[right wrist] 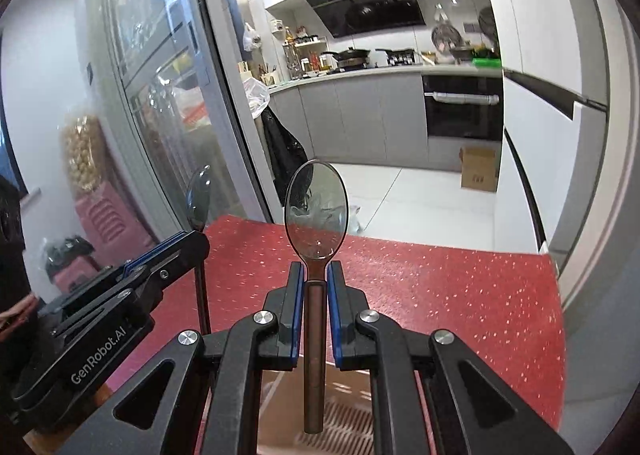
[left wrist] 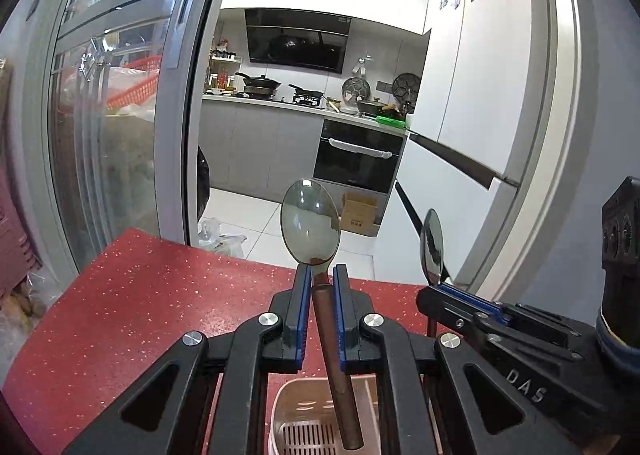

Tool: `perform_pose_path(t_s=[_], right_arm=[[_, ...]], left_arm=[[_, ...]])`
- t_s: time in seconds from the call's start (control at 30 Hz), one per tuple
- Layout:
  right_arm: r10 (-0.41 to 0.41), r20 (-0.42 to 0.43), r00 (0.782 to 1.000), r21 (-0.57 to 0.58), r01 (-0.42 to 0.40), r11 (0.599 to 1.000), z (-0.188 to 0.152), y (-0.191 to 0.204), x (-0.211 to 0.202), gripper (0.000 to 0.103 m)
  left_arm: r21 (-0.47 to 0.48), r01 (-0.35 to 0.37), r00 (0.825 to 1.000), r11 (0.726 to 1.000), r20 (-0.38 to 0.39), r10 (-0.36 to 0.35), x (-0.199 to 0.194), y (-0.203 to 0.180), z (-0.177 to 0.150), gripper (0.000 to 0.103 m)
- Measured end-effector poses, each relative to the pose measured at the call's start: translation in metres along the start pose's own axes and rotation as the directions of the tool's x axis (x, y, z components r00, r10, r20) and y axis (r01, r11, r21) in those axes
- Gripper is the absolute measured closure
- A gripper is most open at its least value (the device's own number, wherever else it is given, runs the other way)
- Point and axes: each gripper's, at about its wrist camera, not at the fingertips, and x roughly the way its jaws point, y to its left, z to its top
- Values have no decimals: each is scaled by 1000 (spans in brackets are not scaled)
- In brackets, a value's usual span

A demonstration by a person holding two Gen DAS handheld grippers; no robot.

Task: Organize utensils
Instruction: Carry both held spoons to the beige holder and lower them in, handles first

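Note:
My left gripper (left wrist: 321, 275) is shut on a metal spoon (left wrist: 310, 221) with a brown handle, bowl up, handle slanting down over a beige slotted utensil holder (left wrist: 298, 421) on the red table. My right gripper (right wrist: 313, 273) is shut on a second, matching spoon (right wrist: 316, 211), held upright with its handle hanging above the same holder (right wrist: 348, 415). The right gripper (left wrist: 440, 287) with its spoon (left wrist: 432, 247) shows at the right of the left wrist view. The left gripper (right wrist: 192, 237) and its spoon (right wrist: 199, 195) appear at the left of the right wrist view.
The red speckled table (left wrist: 140, 295) ends at a far edge, with a kitchen floor beyond. A glass sliding door (left wrist: 120, 115) stands at the left and a white fridge (left wrist: 480, 95) at the right. A cardboard box (left wrist: 359, 213) sits on the floor. A person's hand (right wrist: 16, 315) shows at far left.

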Motion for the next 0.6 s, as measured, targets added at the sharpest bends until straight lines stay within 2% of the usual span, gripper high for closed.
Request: perform_pose_path(t_s=[0.13, 0.47, 0.6], right_arm=[[-30, 5, 1000, -88, 30, 996, -20, 6, 10, 91], [-29, -15, 999, -151, 26, 988, -45, 9, 9, 90], [-30, -24, 999, -144, 26, 989, -49, 6, 7, 90]], left_arm=[[32, -9, 1000, 999, 0, 9, 5, -2, -16, 65], [119, -34, 999, 992, -14, 36, 1, -10, -40, 65], [142, -43, 998, 989, -37, 48, 0, -12, -45, 65]])
